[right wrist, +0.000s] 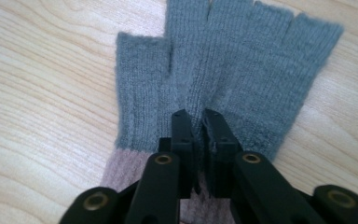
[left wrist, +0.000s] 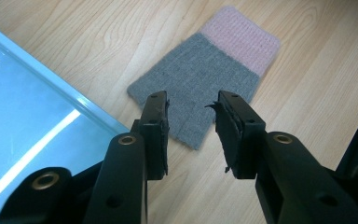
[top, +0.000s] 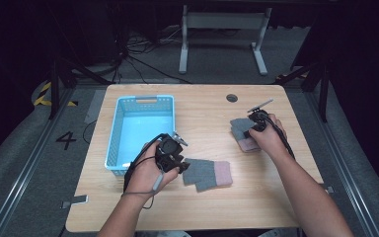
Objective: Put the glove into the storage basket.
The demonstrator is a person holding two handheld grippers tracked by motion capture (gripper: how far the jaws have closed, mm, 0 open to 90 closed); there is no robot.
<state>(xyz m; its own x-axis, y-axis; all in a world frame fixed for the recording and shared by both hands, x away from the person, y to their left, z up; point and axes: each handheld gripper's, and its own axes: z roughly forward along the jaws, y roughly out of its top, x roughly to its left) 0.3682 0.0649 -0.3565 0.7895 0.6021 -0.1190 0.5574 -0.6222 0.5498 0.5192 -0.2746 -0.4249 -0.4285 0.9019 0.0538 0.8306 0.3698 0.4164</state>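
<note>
Two grey knit gloves with pink cuffs lie on the wooden table (top: pixel 202 207). One is folded (top: pixel 207 174) (left wrist: pixel 205 70) just right of the blue basket (top: pixel 114 133). My left gripper (top: pixel 180 165) (left wrist: pixel 191 126) hovers at its near edge, jaws open, with the grey end showing in the gap. The other glove (top: pixel 241 129) (right wrist: pixel 242 56) lies flat at the right with its fingers spread away from me. My right gripper (top: pixel 249 129) (right wrist: pixel 198 126) points down on its palm, jaws pinched together on a ridge of the grey fabric near the cuff.
The light blue slotted basket (left wrist: pixel 37 116) stands at the table's left, close beside my left hand. A round dark grommet (top: pixel 232 98) sits near the far edge. Beyond the table are a white table frame (top: pixel 222 29) and cables on the floor.
</note>
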